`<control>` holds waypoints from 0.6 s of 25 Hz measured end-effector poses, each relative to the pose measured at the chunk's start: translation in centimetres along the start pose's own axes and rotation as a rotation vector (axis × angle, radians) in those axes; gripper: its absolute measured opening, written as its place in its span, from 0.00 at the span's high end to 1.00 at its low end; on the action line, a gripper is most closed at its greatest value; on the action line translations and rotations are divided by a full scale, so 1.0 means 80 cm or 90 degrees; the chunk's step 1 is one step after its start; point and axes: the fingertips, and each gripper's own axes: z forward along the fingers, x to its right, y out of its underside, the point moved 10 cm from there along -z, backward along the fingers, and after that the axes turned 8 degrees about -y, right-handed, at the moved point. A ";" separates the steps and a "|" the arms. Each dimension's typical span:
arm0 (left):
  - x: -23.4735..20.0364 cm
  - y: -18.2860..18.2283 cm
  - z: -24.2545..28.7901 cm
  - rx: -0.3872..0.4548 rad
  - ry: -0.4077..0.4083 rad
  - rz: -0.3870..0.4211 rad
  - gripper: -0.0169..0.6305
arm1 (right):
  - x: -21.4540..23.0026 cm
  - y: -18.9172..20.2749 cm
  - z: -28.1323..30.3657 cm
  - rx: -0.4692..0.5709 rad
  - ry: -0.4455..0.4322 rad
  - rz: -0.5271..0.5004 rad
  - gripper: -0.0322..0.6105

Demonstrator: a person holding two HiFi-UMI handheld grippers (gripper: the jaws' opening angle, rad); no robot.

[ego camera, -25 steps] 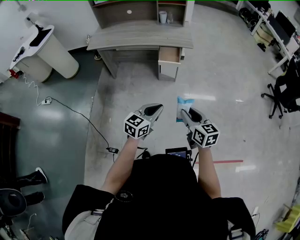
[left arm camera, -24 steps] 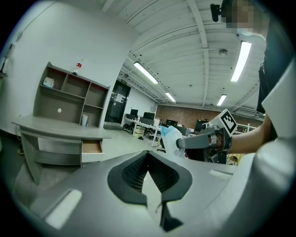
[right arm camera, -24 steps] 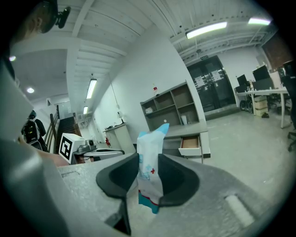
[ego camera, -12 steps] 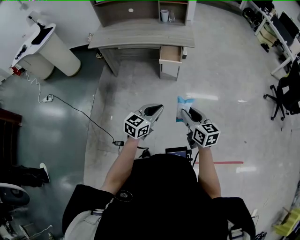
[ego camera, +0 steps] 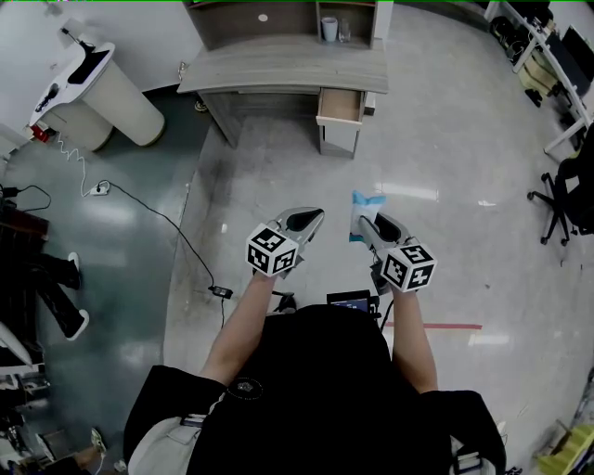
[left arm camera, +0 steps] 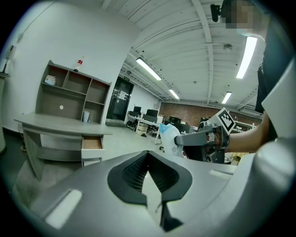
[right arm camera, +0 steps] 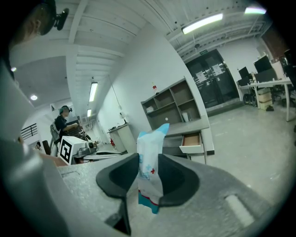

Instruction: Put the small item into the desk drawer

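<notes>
A small white and light-blue packet stands upright between the jaws of my right gripper, which is shut on it. My left gripper is held beside it at the same height, shut with nothing in it. Both hang over the floor, well short of the grey desk. The desk's top drawer stands pulled out, its wooden inside showing. In the left gripper view the packet shows to the right.
A shelf unit with a white cup sits on the desk. A white rounded machine stands left of the desk, with a cable running over the floor. Office chairs and desks lie at the right.
The desk and open drawer have slid slightly down and right in the head view as the person comes closer. Both grippers hold their pose, the packet still gripped.
</notes>
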 end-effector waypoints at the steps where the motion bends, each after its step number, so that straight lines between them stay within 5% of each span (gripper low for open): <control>1: 0.002 0.001 0.002 -0.001 -0.002 0.001 0.97 | 0.003 0.000 -0.001 0.000 -0.002 0.000 0.75; 15: 0.033 -0.006 0.029 -0.002 -0.044 0.009 0.97 | 0.044 -0.004 -0.031 0.004 -0.022 0.015 0.75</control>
